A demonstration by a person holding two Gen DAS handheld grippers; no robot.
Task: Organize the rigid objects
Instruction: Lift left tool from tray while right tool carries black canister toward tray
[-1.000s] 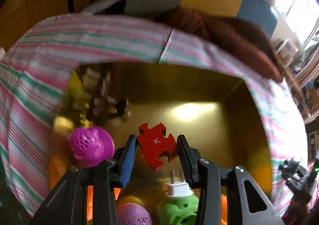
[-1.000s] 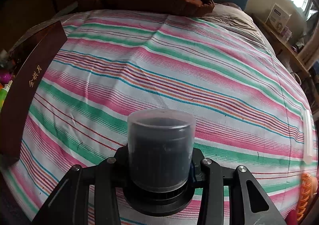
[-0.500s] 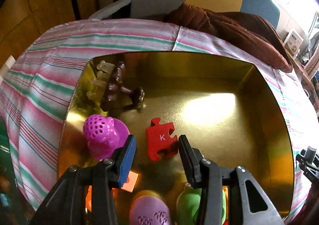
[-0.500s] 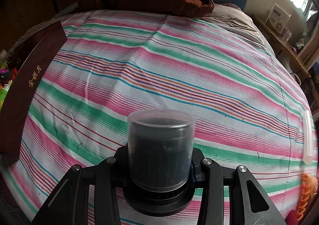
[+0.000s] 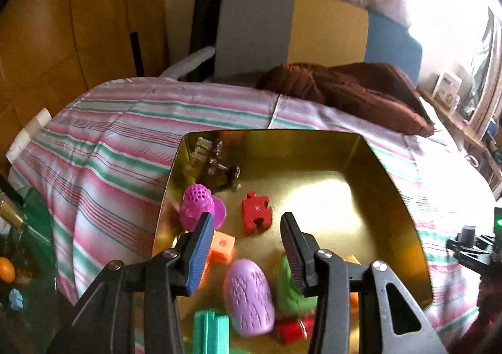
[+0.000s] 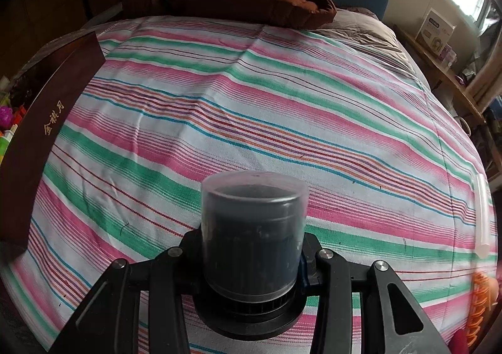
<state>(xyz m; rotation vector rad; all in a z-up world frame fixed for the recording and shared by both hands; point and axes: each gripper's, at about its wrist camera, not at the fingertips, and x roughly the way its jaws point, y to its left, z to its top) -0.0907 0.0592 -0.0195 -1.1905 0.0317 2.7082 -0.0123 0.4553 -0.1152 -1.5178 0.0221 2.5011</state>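
Note:
In the left wrist view a gold tin box (image 5: 395,197) lies on the striped bedspread. A red puzzle piece marked K (image 5: 255,213) lies flat on its floor. My left gripper (image 5: 248,222) hangs above the box's near side, open, with nothing between its fingers. Around it lie a magenta perforated toy (image 5: 200,209), an orange block (image 5: 221,244), a lilac oval (image 5: 249,297), a green toy (image 5: 290,291) and a dark figurine (image 5: 219,162). In the right wrist view my right gripper (image 6: 254,247) is shut on a dark cylindrical canister with a clear cap (image 6: 254,228), held upright over the bedspread.
A brown blanket (image 5: 351,93) lies at the head of the bed. The box's dark red outer wall with gold characters (image 6: 53,122) stands at the left of the right wrist view. A clear tube (image 6: 481,213) and an orange comb-like item (image 6: 480,300) rest on the right.
The red puzzle piece left my left gripper's jaws and now lies on the box floor. The left gripper pulled back and up, showing more of the box. The right gripper kept still.

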